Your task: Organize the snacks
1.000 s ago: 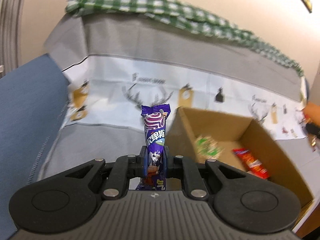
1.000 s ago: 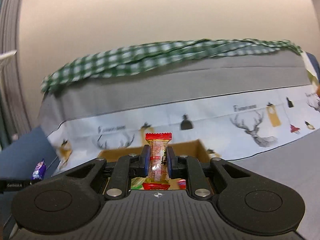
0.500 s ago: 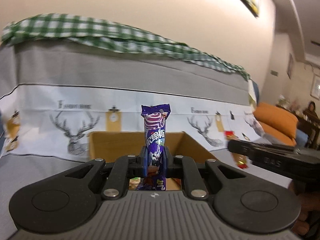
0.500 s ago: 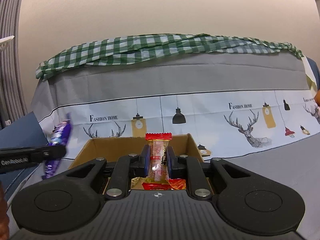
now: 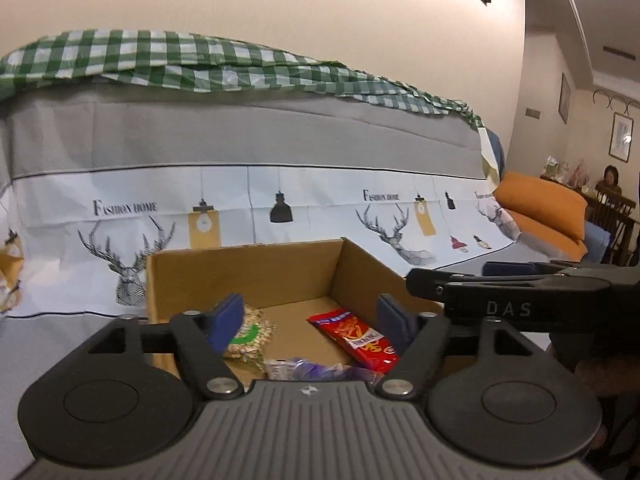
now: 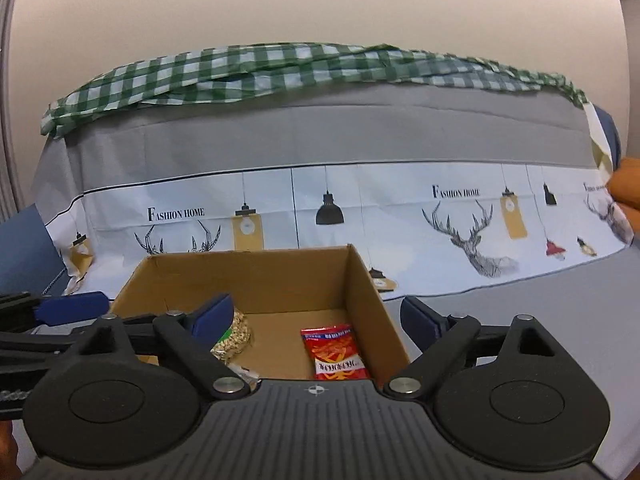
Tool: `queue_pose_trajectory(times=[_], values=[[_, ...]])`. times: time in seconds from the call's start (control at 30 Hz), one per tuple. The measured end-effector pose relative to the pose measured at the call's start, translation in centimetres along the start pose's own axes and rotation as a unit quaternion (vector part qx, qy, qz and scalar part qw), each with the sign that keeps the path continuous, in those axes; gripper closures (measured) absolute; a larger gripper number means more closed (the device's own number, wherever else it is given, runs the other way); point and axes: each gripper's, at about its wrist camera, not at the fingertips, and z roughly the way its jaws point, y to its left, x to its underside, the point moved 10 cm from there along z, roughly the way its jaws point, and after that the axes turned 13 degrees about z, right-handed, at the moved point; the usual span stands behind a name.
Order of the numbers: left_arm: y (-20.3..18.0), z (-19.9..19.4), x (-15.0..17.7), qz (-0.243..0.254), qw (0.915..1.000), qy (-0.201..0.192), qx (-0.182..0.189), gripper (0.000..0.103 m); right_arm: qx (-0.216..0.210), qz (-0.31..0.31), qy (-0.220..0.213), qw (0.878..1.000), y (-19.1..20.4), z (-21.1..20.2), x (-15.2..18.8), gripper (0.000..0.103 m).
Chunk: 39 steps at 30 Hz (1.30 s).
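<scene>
Cardboard box (image 5: 256,276) on a cloth-covered sofa seat, open at the top, seen from both wrist views. Inside lie a red snack packet (image 5: 354,338) flat on the floor toward the right wall, a pale bag of nuts (image 5: 250,334) with a green mark toward the left wall, and a purple wrapper (image 5: 316,370) at the near edge, partly hidden by the gripper body. In the right wrist view the red packet (image 6: 335,354) and the bag of nuts (image 6: 232,338) appear again, well apart; a scrap of clear wrapper (image 6: 244,372) shows at the near edge, too little to identify.

The left hand-held gripper (image 5: 312,318) hovers over the box with its blue pads spread wide and nothing between them. The right hand-held gripper (image 6: 316,320) is likewise spread and empty; its left pad sits over the box interior, its right pad outside the right wall. Each gripper appears at the edge of the other's view, so the two are close together above the box.

Behind the box hangs a printed sofa cover (image 6: 320,208) with deer and lamps, topped by a green checked cloth (image 6: 280,68); an orange cushion (image 5: 544,212) lies at far right.

Judged risks: with both grippers crowded over one small opening, they may knock each other on withdrawal. A pad dipping low could catch the right wall and shift or tip the light box on the soft seat. The wrapper at the near edge lies closest to the rim and could be dragged out.
</scene>
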Motion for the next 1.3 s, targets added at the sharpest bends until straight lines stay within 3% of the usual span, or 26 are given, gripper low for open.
queue_pose_trajectory(times=[0.13,0.27,0.43,0.53,0.63,0.77,0.87,1.0,1.3], values=[[-0.4,-1.4,0.5,0.025,0.9995,0.000,-0.018,0.018,0.004,0.001,0.004,1.000,-0.4,-0.2,0.4,0.001],[-0.8,-3.2,1.2,0.044,0.9977,0.005,-0.050,0.018,0.003,0.005,0.003,1.000,-0.7,-1.0,0.6,0.001],[-1.8,-5.7,2.6,0.028,0.9972,0.028,-0.063,0.018,0.003,0.017,0.003,1.000,-1.5,-2.7,0.7,0.001],[-2.8,-7.6,3.5,0.010,0.9973,0.041,-0.059,0.007,0.001,0.034,0.007,0.999,-2.5,-4.1,1.1,0.001],[-3.7,-9.1,4.3,-0.008,0.9969,0.051,-0.059,0.001,0.008,0.065,0.030,0.997,-3.8,-5.6,2.4,0.001],[-4.6,-10.7,5.5,-0.014,0.9945,0.073,-0.074,0.001,-0.003,0.086,0.051,0.995,-4.8,-7.8,5.0,0.001],[-5.0,-11.9,6.8,-0.046,0.9914,0.096,-0.076,0.001,-0.016,0.080,0.057,0.995,-5.0,-9.5,6.8,0.001],[-5.4,-12.3,8.1,-0.074,0.9869,0.124,-0.073,0.001,-0.038,0.052,0.038,0.997,-3.9,-11.3,6.9,0.001],[-3.5,-10.3,9.5,-0.078,0.9789,0.158,-0.103,0.001,-0.029,0.028,0.069,0.997,-2.4,-9.6,8.3,0.001]])
